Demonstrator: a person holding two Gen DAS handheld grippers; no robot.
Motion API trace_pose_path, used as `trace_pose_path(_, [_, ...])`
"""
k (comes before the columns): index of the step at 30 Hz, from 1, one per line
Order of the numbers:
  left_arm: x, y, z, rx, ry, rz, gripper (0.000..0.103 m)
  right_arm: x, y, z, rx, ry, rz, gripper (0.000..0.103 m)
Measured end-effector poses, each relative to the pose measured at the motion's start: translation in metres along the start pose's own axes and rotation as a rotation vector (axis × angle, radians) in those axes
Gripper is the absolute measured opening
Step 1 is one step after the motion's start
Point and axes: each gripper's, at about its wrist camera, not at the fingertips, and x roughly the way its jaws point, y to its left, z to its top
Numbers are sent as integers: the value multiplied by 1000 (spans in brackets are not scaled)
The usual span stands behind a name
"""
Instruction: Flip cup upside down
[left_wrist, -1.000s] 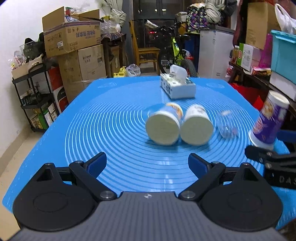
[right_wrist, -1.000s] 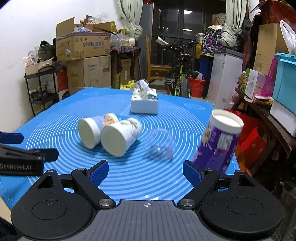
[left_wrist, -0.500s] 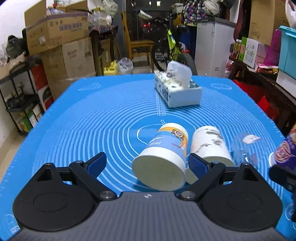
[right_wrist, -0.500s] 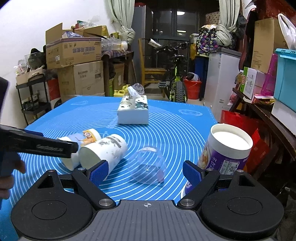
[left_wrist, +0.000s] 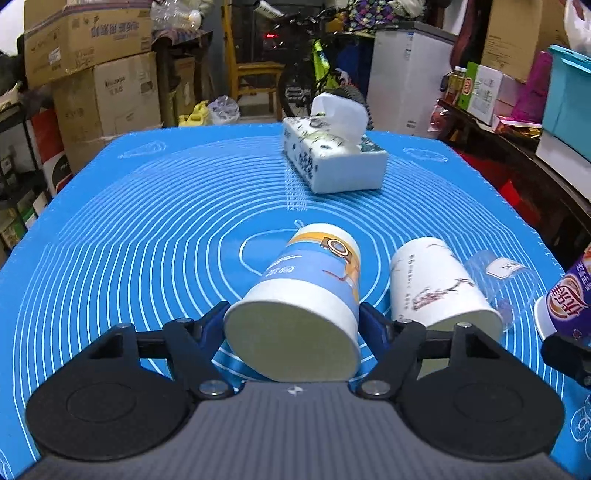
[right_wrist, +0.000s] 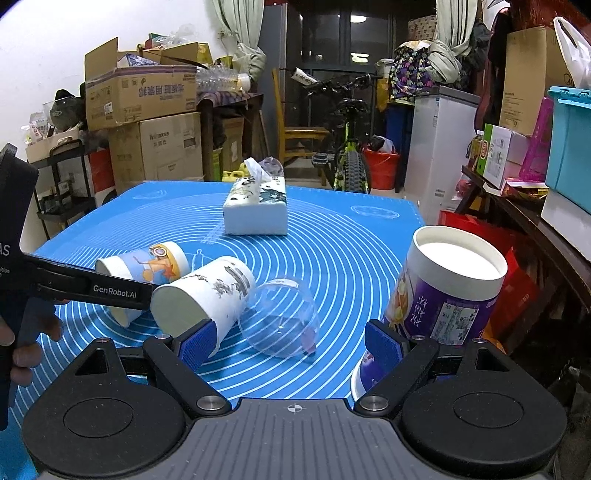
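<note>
Left claw (left_wrist: 291, 321): clenched on the blue cup (left_wrist: 306, 291); both blue pads press the cup's sides near its open rim.
Blue cup: on its side on the blue mat (left_wrist: 147, 240), mouth toward the left wrist camera, base pointing at the tissue box (left_wrist: 332, 162).
Right claw (right_wrist: 291, 341): spread wide, grasping nothing; it hovers low over the mat with the clear cup (right_wrist: 280, 317) just beyond the gap.
White cup (left_wrist: 439, 284): on its side just right of the blue cup, mouth toward the camera; whether the two touch, cannot tell.
Clear cup: tipped over on the mat, just right of the white cup, farther right of the blue cup.
Purple cup (right_wrist: 447, 291): farthest right of the blue cup, near the mat's edge, mouth up, leaning.
Tissue box: well beyond the blue cup, toward the mat's far side, a tissue sticking up.
</note>
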Motion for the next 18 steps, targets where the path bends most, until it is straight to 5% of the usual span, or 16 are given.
trace_pose_path(18, [-76, -5, -35, -13, -60, 39, 73, -34, -1, -14, 3, -4, 6, 89])
